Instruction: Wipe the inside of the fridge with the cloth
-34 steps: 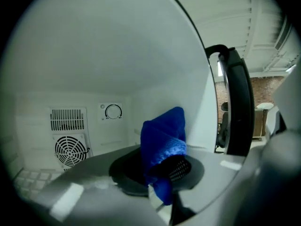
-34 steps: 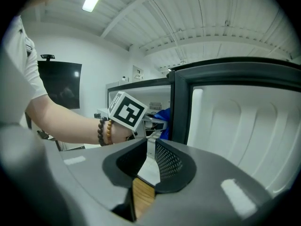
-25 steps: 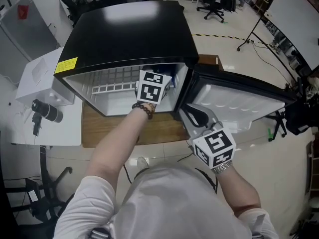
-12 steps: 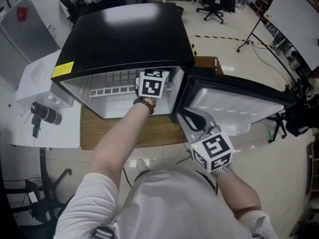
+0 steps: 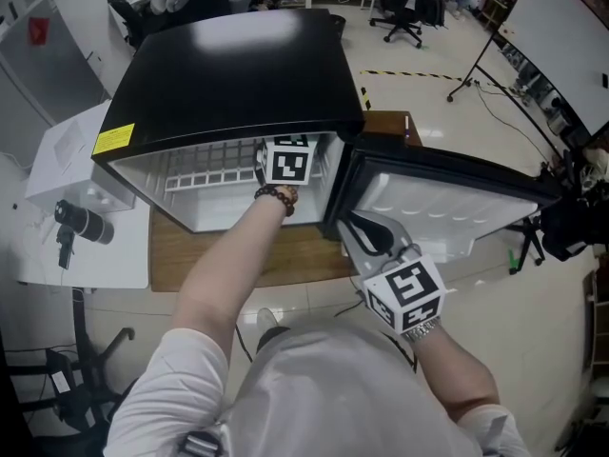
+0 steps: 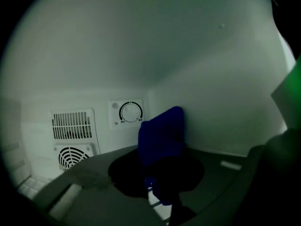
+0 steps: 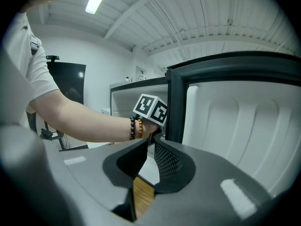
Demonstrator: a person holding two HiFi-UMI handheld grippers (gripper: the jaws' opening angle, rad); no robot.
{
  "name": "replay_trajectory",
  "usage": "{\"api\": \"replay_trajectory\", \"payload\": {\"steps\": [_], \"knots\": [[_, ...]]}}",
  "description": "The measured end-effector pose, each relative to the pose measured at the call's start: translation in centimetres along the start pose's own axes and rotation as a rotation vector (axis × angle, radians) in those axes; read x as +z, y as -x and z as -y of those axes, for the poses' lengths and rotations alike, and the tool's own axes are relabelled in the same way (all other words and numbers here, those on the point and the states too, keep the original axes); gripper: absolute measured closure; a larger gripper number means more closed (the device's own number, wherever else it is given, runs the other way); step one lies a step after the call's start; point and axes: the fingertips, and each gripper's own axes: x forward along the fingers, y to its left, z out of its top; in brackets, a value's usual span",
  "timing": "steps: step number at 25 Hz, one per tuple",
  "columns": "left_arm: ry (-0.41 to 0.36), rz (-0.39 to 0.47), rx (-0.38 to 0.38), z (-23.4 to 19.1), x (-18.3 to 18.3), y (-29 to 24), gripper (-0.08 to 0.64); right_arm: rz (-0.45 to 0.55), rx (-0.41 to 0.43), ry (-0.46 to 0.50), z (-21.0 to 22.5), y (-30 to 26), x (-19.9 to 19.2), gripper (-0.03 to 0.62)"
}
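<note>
The black mini fridge (image 5: pixel 238 65) stands with its door (image 5: pixel 447 203) swung open to the right. My left gripper (image 6: pixel 157 173) reaches inside, shut on a dark blue cloth (image 6: pixel 162 135) that stands up from the jaws against the back right corner. In the head view only its marker cube (image 5: pixel 288 162) shows at the fridge opening. My right gripper (image 5: pixel 360 228) hangs outside by the door's inner edge. Its jaws are drawn together with nothing between them, as the right gripper view (image 7: pixel 149 142) shows.
Inside the fridge are a thermostat dial (image 6: pixel 130 112), vent grilles (image 6: pixel 73 125) and a white wire shelf (image 5: pixel 205 174). The fridge sits on a wooden board (image 5: pixel 285 255). A white table (image 5: pixel 114 255) with a black device stands to the left, a dark stand (image 5: pixel 561 227) to the right.
My left gripper has gone a little deeper into the fridge, and the blue cloth that showed beside its cube is now hidden under the top. The right gripper has stayed put.
</note>
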Motion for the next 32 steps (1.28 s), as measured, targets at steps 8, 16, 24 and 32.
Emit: {"api": "replay_trajectory", "payload": {"steps": [8, 16, 24, 32], "knots": [[0.02, 0.032, 0.048, -0.7, 0.5, 1.2, 0.494, 0.015, 0.004, 0.006, 0.2, 0.5, 0.3, 0.54], [0.047, 0.072, 0.056, -0.9, 0.3, 4.7, 0.493, 0.041, 0.048, 0.023, -1.0, 1.1, 0.6, 0.54], [0.043, 0.087, 0.084, -1.1, -0.6, 10.3, 0.492, 0.068, 0.112, 0.059, -2.5, 0.9, 1.6, 0.54], [0.015, 0.121, 0.039, -0.1, -0.9, 16.8, 0.492, 0.081, 0.177, 0.088, -4.3, -0.4, 2.9, 0.531]]}}
